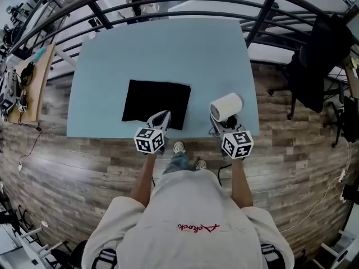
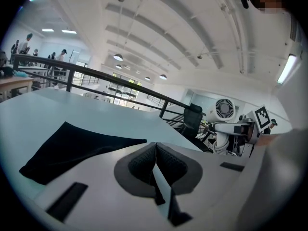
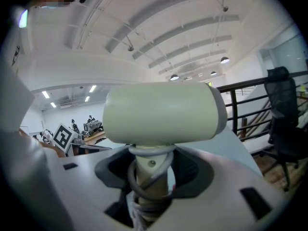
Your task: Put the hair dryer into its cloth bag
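Observation:
A black cloth bag [image 1: 156, 101] lies flat on the light blue table [image 1: 168, 49], near its front edge. My left gripper [image 1: 162, 116] hovers over the bag's near right corner, jaws shut with nothing between them. In the left gripper view the shut left gripper [image 2: 155, 161] points past the bag [image 2: 72, 146]. A white hair dryer [image 1: 226, 106] stands upright to the right of the bag, and my right gripper [image 1: 220, 122] is shut on its handle. The right gripper view shows the dryer [image 3: 161, 112] with a cord wound around the gripped handle [image 3: 149, 174].
A black railing [image 1: 168, 4] runs round the table's far side. A black office chair [image 1: 317, 60] stands to the right, a wooden bench with gear [image 1: 25, 86] to the left. The table's front edge is right under both grippers.

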A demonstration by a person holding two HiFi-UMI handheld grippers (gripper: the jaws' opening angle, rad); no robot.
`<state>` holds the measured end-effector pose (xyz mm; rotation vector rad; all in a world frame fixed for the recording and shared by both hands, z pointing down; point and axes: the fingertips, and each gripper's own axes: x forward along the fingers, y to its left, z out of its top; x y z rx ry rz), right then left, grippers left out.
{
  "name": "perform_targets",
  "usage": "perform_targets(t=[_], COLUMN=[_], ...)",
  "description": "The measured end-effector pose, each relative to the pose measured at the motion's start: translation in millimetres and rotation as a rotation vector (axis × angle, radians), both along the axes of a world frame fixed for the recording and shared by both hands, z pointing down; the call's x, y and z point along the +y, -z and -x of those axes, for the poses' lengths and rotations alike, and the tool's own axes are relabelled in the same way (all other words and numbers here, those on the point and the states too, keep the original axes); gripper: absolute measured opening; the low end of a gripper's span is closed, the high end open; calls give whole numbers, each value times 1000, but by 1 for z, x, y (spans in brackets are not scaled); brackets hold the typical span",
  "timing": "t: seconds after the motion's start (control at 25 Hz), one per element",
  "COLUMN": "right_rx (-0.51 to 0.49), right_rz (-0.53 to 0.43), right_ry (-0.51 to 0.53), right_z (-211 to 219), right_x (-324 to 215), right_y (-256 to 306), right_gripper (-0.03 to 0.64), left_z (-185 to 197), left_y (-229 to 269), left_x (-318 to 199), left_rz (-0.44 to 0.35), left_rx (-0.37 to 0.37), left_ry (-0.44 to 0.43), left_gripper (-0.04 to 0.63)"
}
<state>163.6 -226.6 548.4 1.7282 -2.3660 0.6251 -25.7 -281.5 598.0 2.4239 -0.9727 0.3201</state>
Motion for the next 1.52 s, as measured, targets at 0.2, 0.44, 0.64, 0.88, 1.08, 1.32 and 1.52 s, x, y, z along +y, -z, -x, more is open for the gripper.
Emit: perform_targets(t=[0.2, 0.44, 0.64, 0.88, 1.08, 1.32, 1.52], right_rx=[15, 62, 52, 12, -36, -68, -54], right_rz=[17, 45, 78, 71, 43, 73, 91], right_ry=[-31, -33, -17, 60, 107, 122, 149], right_z=[16, 21, 15, 13, 13, 5, -3], right_x=[-29, -38, -39, -47, -55, -51, -39], right_y=[-2, -11, -26, -35, -35, -48, -54], right_gripper=[229, 229, 229, 229, 229, 229, 229], left_z=[12, 10, -1, -10, -21, -36, -48], left_y=[-11, -26, -39, -56, -72, -90, -109], left_x=[-26, -44, -42, -28, -15, 8, 24], left_rz=[28, 52, 85, 117, 146, 159, 167], left_rx=[15, 19, -8, -46, -76, -179, -280], left_ry=[-37, -64, -72, -49, -36, -78, -119], left_gripper=[8, 8, 8, 8, 9, 12, 81])
